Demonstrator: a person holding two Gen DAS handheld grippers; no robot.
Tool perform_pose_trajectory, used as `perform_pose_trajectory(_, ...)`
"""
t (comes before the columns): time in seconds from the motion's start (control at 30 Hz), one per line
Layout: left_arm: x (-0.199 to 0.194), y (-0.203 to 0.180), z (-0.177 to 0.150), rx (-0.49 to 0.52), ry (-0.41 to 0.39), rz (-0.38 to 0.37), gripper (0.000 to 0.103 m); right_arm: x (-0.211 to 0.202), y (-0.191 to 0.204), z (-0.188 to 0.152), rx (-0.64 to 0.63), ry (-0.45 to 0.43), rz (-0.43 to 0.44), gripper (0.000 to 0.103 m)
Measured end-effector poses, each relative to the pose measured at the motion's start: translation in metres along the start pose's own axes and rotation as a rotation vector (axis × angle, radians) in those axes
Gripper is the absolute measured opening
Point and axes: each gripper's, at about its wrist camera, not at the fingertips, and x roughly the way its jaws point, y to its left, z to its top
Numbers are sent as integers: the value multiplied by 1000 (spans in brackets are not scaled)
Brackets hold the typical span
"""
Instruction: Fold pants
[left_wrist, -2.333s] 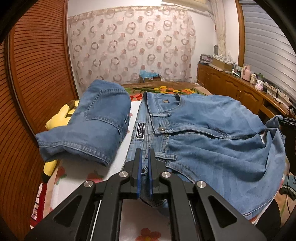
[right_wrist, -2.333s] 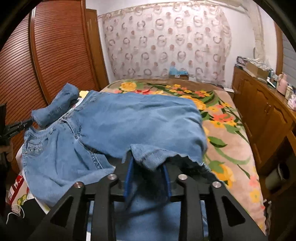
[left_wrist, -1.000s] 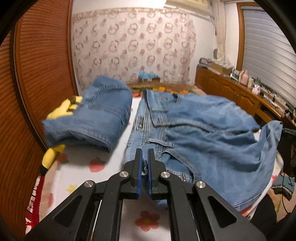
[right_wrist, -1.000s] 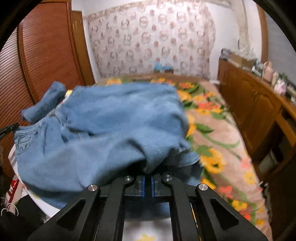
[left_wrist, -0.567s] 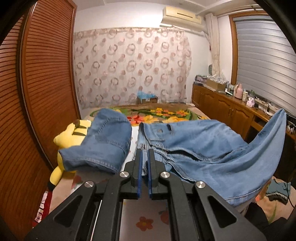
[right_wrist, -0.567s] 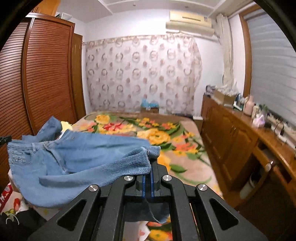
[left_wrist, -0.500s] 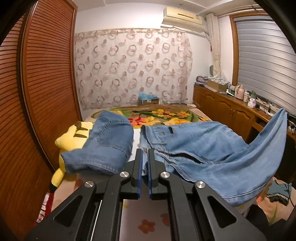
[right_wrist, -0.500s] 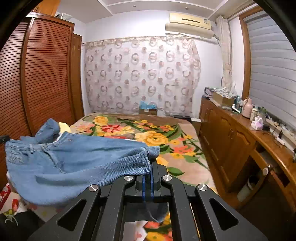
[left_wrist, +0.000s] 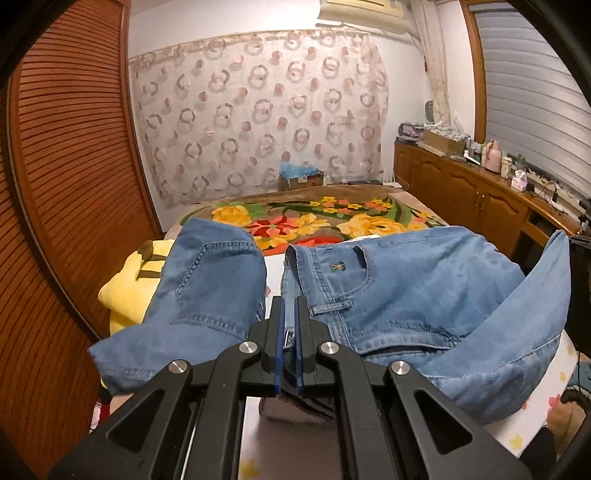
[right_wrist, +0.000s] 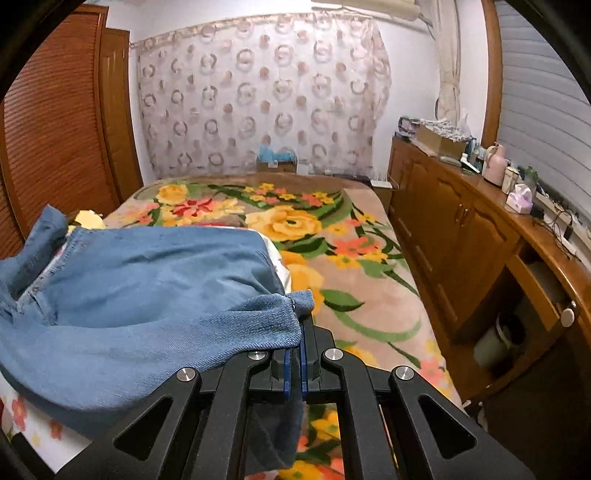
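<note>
We hold the jeans (left_wrist: 406, 288) lifted over the bed (right_wrist: 351, 266) — left gripper (left_wrist: 289, 332) clenched on the waistband end, right gripper (right_wrist: 295, 354) clenched on a hem. This looks like the carry-over of a fold; next we must lay hem onto waistband squarely. No containers matter here — another denim bundle (left_wrist: 207, 295) lies beside.

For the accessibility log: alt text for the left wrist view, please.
The left gripper, shut on the near edge of light blue jeans, lifts them over a floral bed. Another folded pair of jeans lies left, atop a yellow plush toy.
</note>
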Motion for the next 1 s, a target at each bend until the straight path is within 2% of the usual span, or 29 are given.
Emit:
perform_pose_trajectory(0.27,35,1,30,11,19,7,5,11,-5,38,-3,13,-8,3)
perform_pose_trajectory(0.47,67,-2,63,43,20,9,5,40,-8,52,-20,19,-11,3)
perform_pose_trajectory(0.77,119,-1,111,62,18,9,5,81,-21,61,21,29,-26,3)
perform_pose_trajectory(1.0,167,-2,129,83,48,29,5,119,-25,67,29,75,-41,3)
